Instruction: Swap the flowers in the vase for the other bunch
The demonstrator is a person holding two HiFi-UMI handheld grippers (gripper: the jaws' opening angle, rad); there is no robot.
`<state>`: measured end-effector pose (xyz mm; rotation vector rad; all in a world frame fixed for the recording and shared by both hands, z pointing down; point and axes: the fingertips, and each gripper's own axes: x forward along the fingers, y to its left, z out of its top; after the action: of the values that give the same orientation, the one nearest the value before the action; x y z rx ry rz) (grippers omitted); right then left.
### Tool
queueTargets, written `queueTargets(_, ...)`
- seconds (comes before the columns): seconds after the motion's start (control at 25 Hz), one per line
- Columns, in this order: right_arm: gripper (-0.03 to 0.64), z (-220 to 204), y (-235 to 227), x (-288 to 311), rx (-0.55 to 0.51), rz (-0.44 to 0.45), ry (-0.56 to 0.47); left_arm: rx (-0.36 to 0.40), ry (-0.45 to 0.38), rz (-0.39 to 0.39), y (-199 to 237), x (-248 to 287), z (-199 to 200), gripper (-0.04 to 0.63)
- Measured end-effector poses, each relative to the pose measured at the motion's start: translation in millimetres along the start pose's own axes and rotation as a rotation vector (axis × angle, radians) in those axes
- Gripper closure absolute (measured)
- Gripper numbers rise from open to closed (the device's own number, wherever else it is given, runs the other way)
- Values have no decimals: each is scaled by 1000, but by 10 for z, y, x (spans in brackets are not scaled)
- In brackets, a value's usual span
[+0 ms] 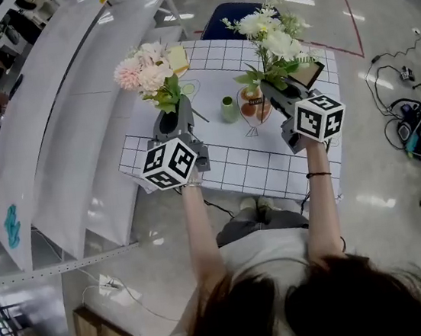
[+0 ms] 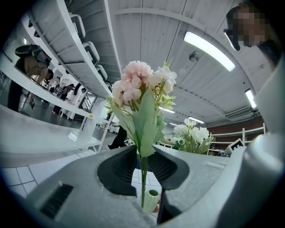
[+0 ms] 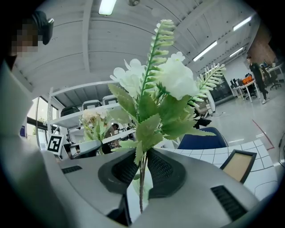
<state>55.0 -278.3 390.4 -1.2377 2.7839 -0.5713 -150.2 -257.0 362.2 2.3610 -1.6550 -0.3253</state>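
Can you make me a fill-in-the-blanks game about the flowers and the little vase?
The left gripper grips a leafy artificial flower bunch with ____ blooms.
The right gripper grips a second leafy bunch with ____ blooms.
The small green vase on the gridded white table holds ____ flowers.
Missing: pink, white, no.

White grid-lined worktop (image 1: pixel 242 171) carrying a small pale-green ceramic vase (image 1: pixel 229 109) and a dark-framed tan board (image 1: pixel 307 74).
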Motion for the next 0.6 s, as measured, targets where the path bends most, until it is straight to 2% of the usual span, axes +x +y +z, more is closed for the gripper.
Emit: queueTargets(0.6, 563, 251, 30, 177, -15, -32, -94, -26, 38, 42, 223, -69, -140, 517)
